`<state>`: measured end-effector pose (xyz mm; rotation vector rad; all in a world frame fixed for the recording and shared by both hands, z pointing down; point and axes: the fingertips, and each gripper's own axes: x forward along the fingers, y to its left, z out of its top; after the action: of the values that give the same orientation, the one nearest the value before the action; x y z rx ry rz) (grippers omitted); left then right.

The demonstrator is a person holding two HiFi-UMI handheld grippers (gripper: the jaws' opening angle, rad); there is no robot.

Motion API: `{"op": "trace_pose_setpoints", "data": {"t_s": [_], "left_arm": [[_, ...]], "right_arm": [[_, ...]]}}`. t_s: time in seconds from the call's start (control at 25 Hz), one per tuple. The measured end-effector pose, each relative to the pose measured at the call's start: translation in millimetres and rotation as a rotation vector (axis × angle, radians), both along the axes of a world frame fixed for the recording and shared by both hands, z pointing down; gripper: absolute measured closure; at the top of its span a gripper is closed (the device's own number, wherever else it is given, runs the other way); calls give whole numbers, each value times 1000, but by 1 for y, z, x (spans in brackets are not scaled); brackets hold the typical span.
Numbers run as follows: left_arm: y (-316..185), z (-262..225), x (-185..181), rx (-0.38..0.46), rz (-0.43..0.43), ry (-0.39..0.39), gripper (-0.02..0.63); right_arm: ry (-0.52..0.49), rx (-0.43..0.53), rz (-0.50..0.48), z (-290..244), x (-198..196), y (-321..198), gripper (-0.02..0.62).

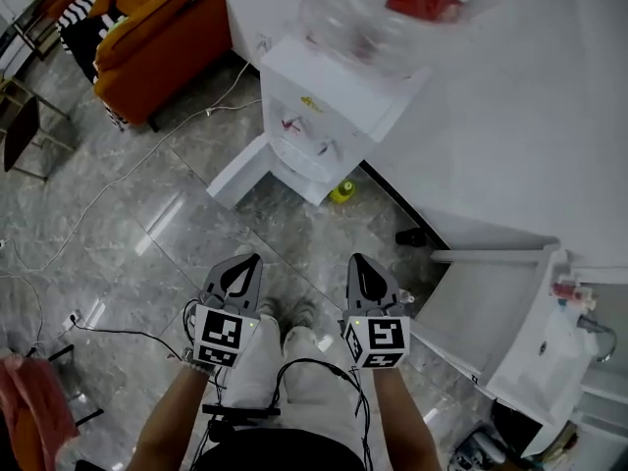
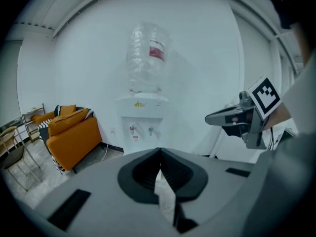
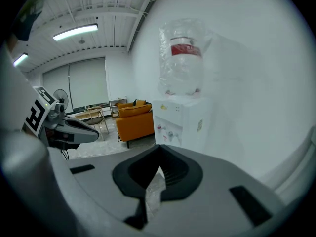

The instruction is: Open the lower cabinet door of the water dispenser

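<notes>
The white water dispenser [image 1: 329, 106] stands against the wall ahead with a clear bottle [image 1: 378, 13] on top. A white panel [image 1: 238, 170] juts out from its lower left side down to the floor; it looks like the lower door swung outward. Both grippers hang in the air well short of the dispenser, above the person's feet. My left gripper [image 1: 245, 267] is shut and holds nothing. My right gripper [image 1: 359, 267] is also shut and empty. In the left gripper view the dispenser [image 2: 142, 117] shows beyond the shut jaws, its lower part hidden. The right gripper view shows the dispenser [image 3: 180, 120] likewise.
An orange sofa [image 1: 157, 37] stands at the far left, with a chair [image 1: 25, 130] nearby. Cables [image 1: 118, 180] trail across the grey tiled floor. A small yellow-green object [image 1: 341, 191] lies at the dispenser's base. A white shelf unit [image 1: 500, 312] sits at the right.
</notes>
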<state>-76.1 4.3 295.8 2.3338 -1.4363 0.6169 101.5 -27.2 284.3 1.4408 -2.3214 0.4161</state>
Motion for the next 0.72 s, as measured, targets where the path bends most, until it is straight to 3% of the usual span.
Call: {"op": "trace_pose_setpoints", "data": {"t_s": [0.72], "left_arm": [[13, -143, 13, 182, -16, 33, 594]], "right_arm": [[-76, 162, 0, -128, 11, 24, 592]]}}
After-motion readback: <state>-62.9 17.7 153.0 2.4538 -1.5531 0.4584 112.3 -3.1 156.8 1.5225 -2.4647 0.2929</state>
